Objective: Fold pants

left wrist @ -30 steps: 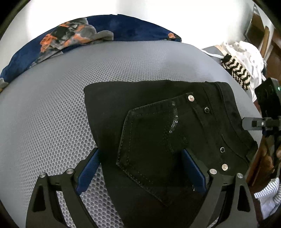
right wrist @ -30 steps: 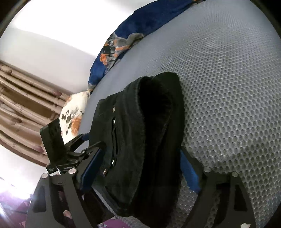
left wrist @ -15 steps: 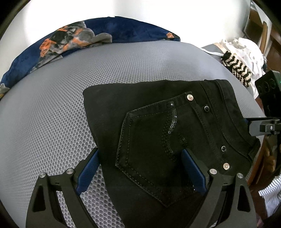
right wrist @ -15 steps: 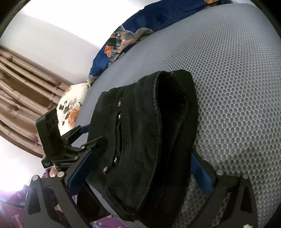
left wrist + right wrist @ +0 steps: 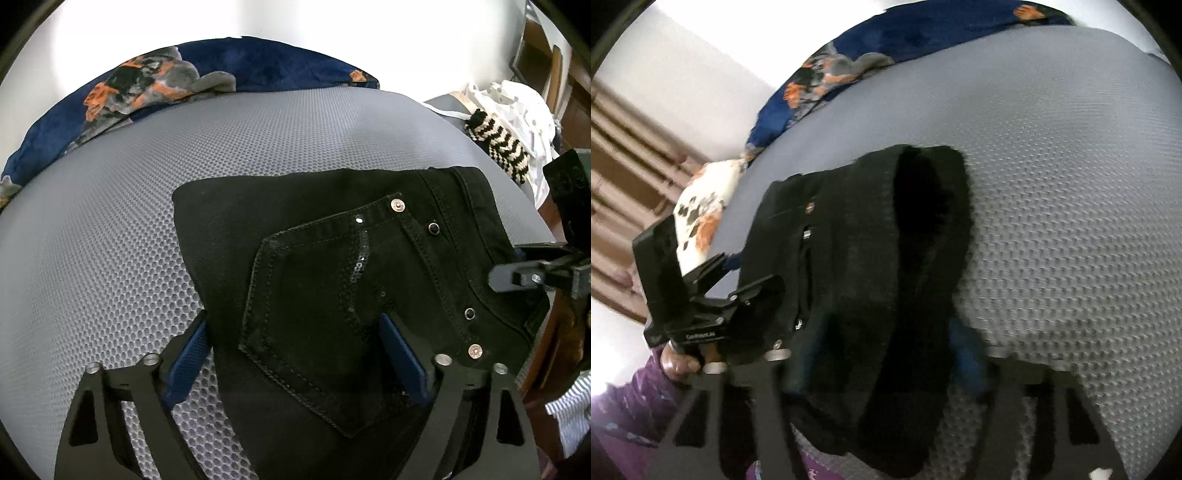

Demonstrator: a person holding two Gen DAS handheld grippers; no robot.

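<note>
The black pants [image 5: 332, 266] lie folded into a thick rectangle on the grey mesh bed [image 5: 110, 221], back pocket with sequins and rivets facing up. My left gripper [image 5: 295, 354] is open, its blue-padded fingers [image 5: 184, 354] straddling the near edge of the bundle. In the right wrist view the pants [image 5: 871, 266] show as a stacked fold seen from the waistband side. My right gripper [image 5: 871, 354] is open around that end of the bundle; the view is blurred. The right gripper also shows at the right edge of the left wrist view [image 5: 532, 273].
A blue floral blanket [image 5: 184, 77] lies along the far edge of the bed. A pile of white and striped clothes [image 5: 506, 122] sits at the far right. A floral pillow [image 5: 701, 206] and wooden slats [image 5: 624, 177] lie to the left in the right wrist view.
The right gripper has moved in closer along the waistband end of the bundle and its view has blurred. The left gripper has stayed put, and the pants have barely shifted.
</note>
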